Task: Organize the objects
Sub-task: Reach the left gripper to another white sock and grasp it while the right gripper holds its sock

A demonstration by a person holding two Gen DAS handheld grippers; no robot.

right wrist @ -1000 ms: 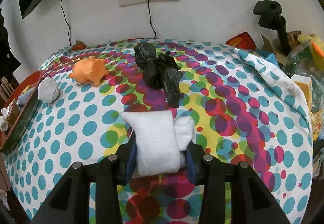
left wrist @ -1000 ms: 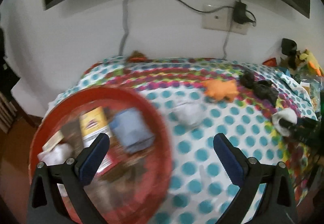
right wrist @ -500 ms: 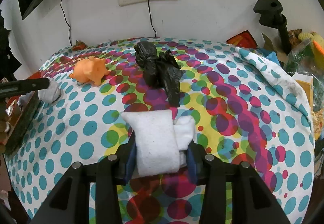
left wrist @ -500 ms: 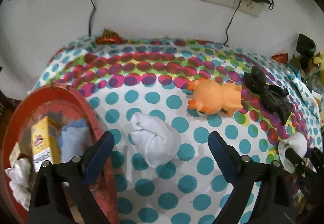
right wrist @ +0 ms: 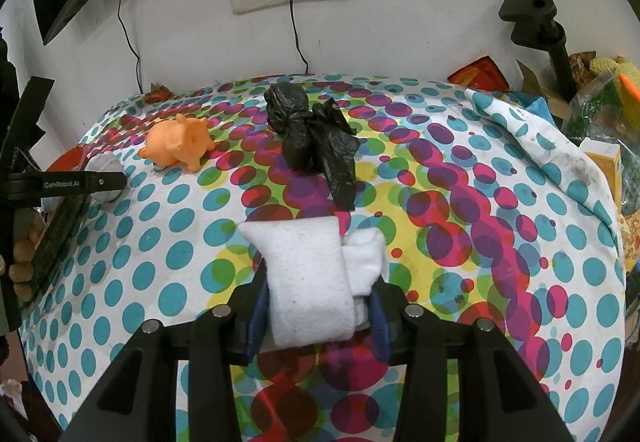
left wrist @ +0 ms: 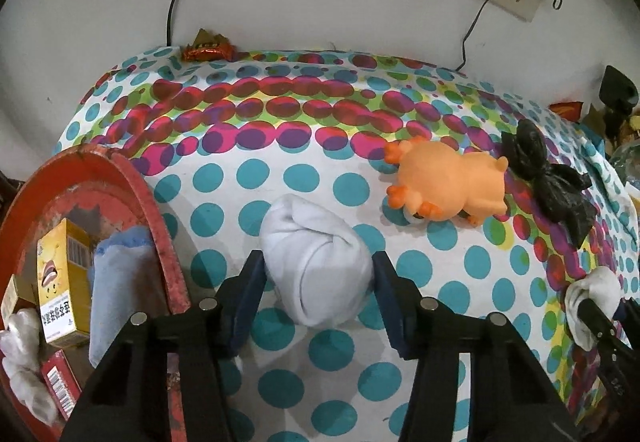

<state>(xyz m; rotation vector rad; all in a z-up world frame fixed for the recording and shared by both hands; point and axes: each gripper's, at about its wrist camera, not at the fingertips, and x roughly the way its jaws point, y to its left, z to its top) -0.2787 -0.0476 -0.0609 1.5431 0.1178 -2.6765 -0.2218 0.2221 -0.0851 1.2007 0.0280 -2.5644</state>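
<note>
- The red basin (left wrist: 160,226) at the table's left edge already holds a fair haul: a yellow carton (left wrist: 62,274), a blue cloth (left wrist: 120,282), a white bundle (left wrist: 24,358) and another small box; that part looks done
- The left gripper (left wrist: 318,282) is down over a rolled white sock (left wrist: 316,266) lying just beside the basin's rim; its jaws are closing, and the blue pads (left wrist: 250,290) sit against both sides of the sock, which rests on the dotted tablecloth (left wrist: 440,322), not yet lifted
- The right gripper (right wrist: 316,298) holds a folded white cloth (right wrist: 308,274), clamped between its part-open fingers, near the middle of the table and well apart from the basin
- Left out on the cloth: an orange toy pig (right wrist: 176,142) and a crumpled black plastic bag (right wrist: 312,138), both loose and untouched, plus a wrapper at the back edge
- By my reckoning it's roughly halfway: two items in hand to drop in, two or so left to fetch
</note>
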